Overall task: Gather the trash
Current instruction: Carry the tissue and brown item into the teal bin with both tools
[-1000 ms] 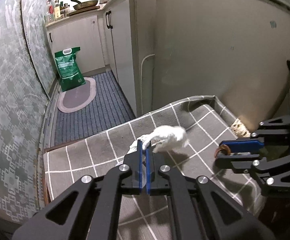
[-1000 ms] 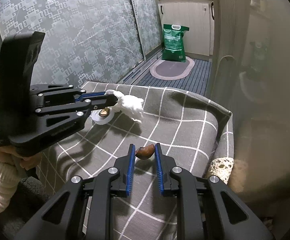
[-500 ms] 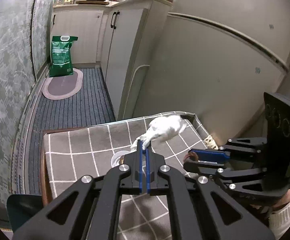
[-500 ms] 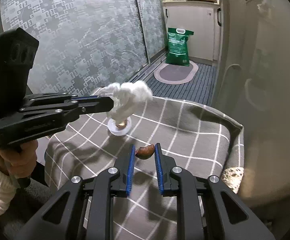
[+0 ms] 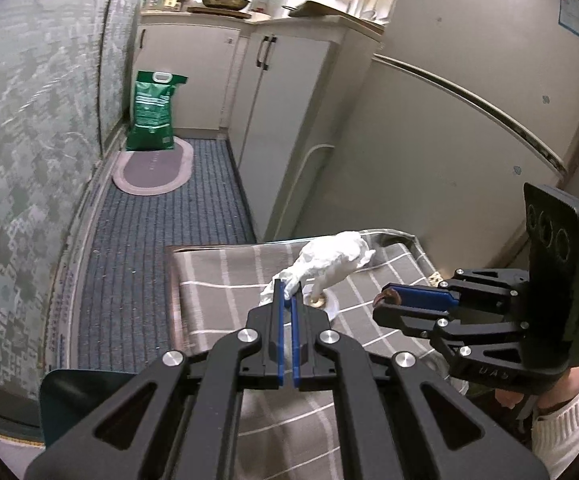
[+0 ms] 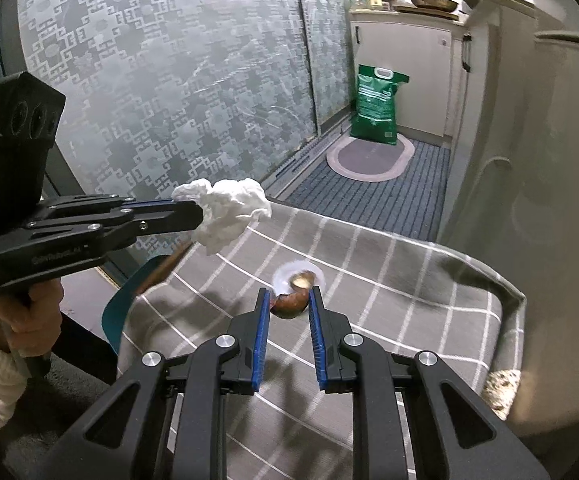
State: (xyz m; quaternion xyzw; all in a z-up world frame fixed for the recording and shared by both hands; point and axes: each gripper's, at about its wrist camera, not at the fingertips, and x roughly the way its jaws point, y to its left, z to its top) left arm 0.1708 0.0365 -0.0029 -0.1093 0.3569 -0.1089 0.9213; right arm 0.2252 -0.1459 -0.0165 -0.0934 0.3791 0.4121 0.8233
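Above the checked tabletop [image 6: 389, 280], the left gripper [image 5: 288, 296] has its fingers clenched on a crumpled tissue [image 6: 229, 212], held up in the air. The right gripper [image 6: 289, 304] grasps a brown scrap [image 6: 288, 306], also lifted clear. Both pieces seem picked, so next comes carrying them to a bin, possibly the blue rim [image 6: 123, 304] at the table's edge; a white disc [image 6: 299, 278] remains.

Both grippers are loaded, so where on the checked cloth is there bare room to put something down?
The grey checked cloth is bare on its right side, between the small white disc and the rumpled edge by the pale wall. The near strip under the right gripper looks free too. It is crowded mid-cloth, where the disc lies, and leftward, where the left gripper holds the crumpled white tissue.
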